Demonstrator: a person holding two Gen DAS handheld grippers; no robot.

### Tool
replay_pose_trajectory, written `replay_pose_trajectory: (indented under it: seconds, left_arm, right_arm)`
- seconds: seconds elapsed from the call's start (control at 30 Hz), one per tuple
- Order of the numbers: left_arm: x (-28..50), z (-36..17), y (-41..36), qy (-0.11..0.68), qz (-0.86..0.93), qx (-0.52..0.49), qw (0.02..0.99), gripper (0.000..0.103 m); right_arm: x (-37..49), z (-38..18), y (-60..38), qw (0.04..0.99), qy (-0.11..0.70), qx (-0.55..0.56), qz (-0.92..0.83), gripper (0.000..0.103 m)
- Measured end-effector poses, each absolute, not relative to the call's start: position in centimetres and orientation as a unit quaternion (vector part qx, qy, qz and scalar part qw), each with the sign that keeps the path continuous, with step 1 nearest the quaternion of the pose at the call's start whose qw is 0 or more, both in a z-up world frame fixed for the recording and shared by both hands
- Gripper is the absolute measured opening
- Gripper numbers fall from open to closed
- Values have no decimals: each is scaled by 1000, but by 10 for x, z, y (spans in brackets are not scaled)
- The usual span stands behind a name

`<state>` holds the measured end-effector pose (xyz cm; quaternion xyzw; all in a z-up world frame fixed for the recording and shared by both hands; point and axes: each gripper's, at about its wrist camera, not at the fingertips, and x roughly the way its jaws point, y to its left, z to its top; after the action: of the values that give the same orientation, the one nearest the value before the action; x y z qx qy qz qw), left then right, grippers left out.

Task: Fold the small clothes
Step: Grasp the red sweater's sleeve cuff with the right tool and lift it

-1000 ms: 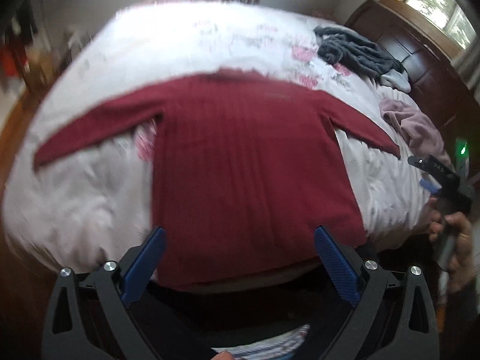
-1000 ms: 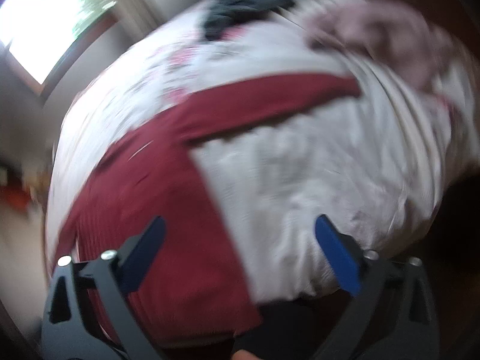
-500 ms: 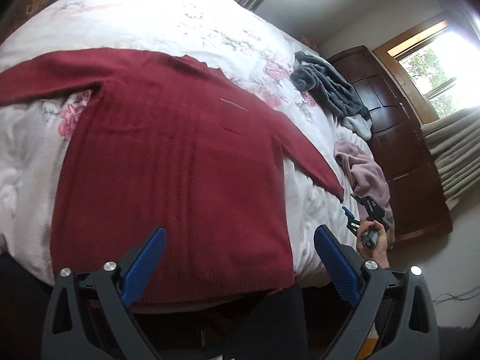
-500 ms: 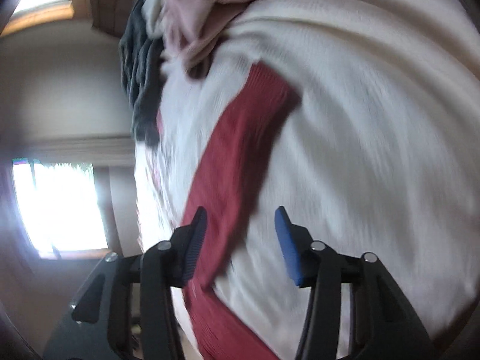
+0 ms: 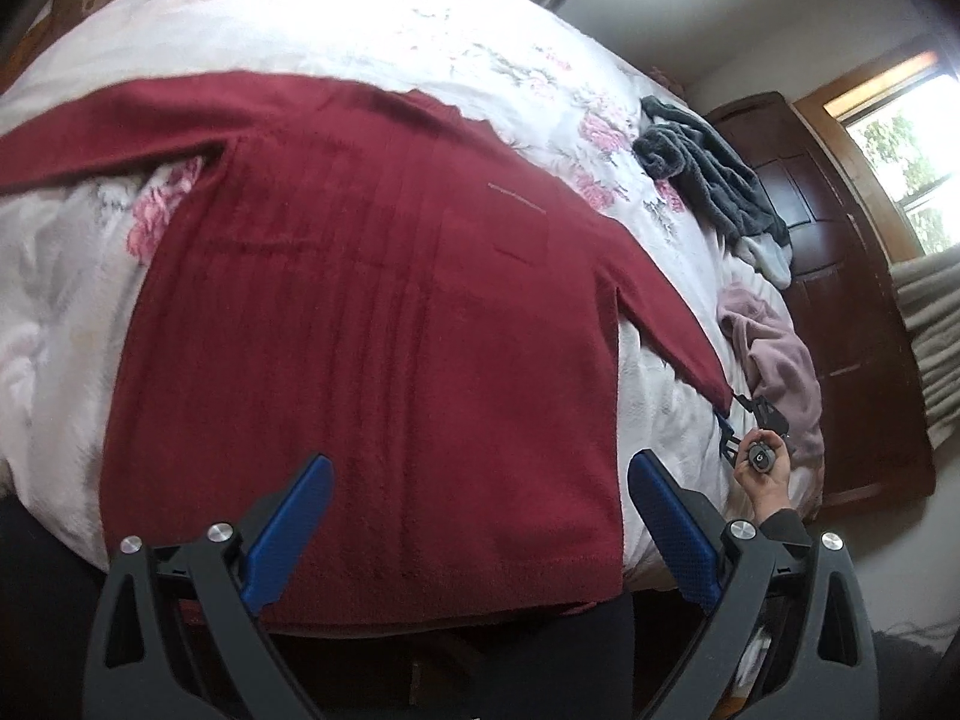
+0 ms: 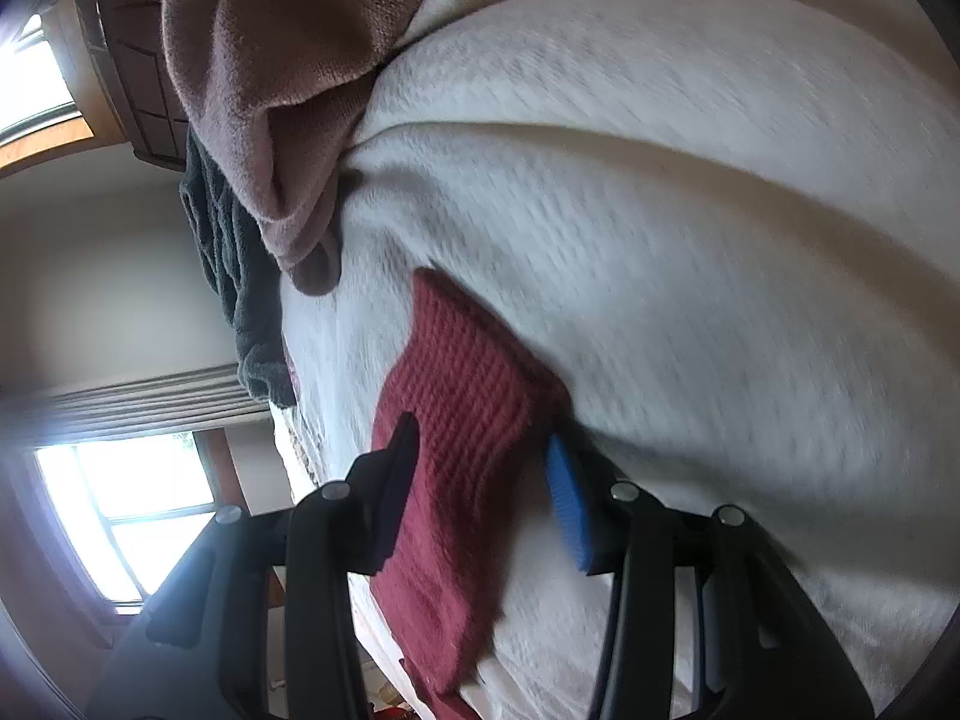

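Left wrist view: red ribbed sweater [image 5: 384, 324] flat on bed [image 5: 420, 30], sleeves spread; left gripper [image 5: 480, 516] jaws wide apart; right gripper [image 6: 480, 480] jaws straddling sleeve cuff [image 6: 474, 384], not closed

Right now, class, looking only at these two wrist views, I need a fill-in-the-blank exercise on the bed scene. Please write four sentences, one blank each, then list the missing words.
1. The sweater spread flat on the bed is dark ____ in colour.
2. The right tool has its fingers either side of the sweater's ____ end.
3. The left tool hovers open over the sweater's bottom ____.
4. The crumpled garment nearest the wooden headboard is dark ____.

Missing words: red; sleeve; hem; grey
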<state>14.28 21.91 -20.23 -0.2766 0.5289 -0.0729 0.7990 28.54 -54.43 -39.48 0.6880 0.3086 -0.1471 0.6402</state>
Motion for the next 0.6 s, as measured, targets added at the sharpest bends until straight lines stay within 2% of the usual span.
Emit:
replay_pose_trajectory:
  seconds: [0.13,0.23,0.27,0.43,0.6]
  left_arm:
    - [137,-207,229,521,-60,-296,798,99]
    - [135,-206,241,510,-45,-304,804,99]
    - [135,-204,246,503,-29,-302,809,99]
    - [142,-200,263,499,-23,-298,813,99]
    - [161,-198,272,524,-32,-293,799,99]
  right_arm:
    - [294,-394,-547,647,314,678,-148,41]
    - [298,-389,-544,658,327,661,-150,18]
    - [297,-384,-543,667,330,650,-153,16]
    - [312,-317,-506,748,330,562,-124,14]
    - [336,-231,-430,825,330,453,-65,14]
